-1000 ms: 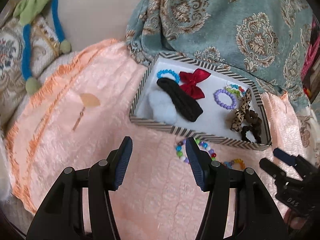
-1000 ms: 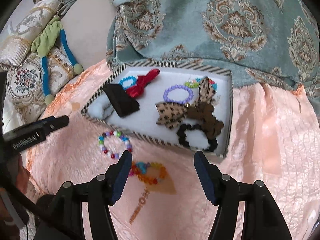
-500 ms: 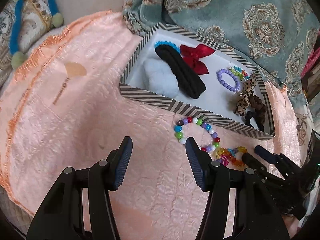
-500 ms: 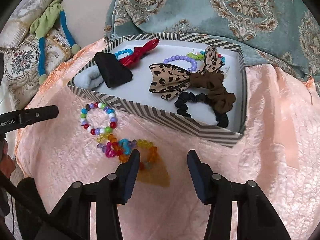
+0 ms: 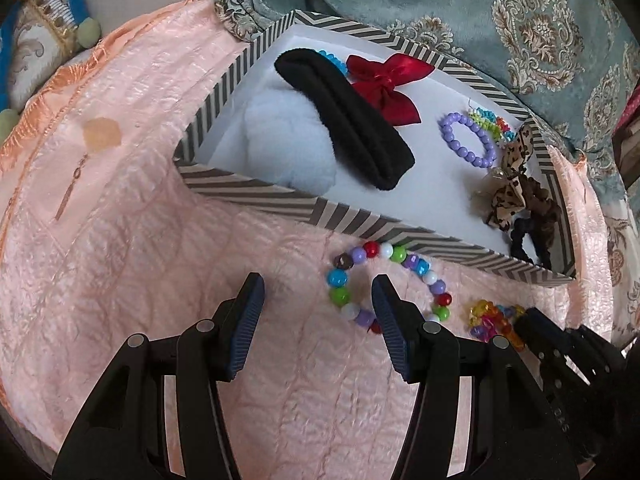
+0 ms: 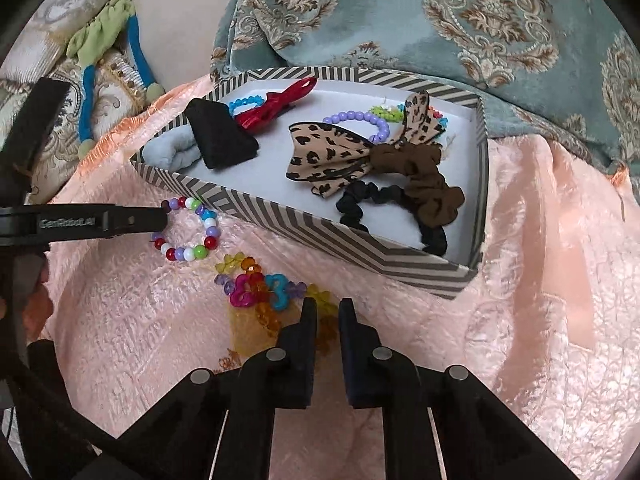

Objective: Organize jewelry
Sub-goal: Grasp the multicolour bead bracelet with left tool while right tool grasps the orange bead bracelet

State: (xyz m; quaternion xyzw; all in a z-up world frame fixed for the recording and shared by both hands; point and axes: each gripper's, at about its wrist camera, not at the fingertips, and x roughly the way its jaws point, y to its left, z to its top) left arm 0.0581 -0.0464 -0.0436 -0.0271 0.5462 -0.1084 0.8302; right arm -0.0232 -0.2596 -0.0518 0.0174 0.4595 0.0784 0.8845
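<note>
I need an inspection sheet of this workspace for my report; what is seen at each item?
Surface: pink quilted cloth, wrinkled.
Job's things: round-bead bracelet and faceted bracelet lie on the cloth outside the striped box; leopard bow, black scrunchie and purple bracelet lie inside it.
Clutter: green and blue cord, off the cloth.
Grippers: left gripper open, one finger over the round-bead bracelet; right gripper fingers nearly closed at the faceted bracelet's edge, grip uncertain.
Cables: nothing seen.
Surroundings: teal patterned blanket behind the box.
</note>
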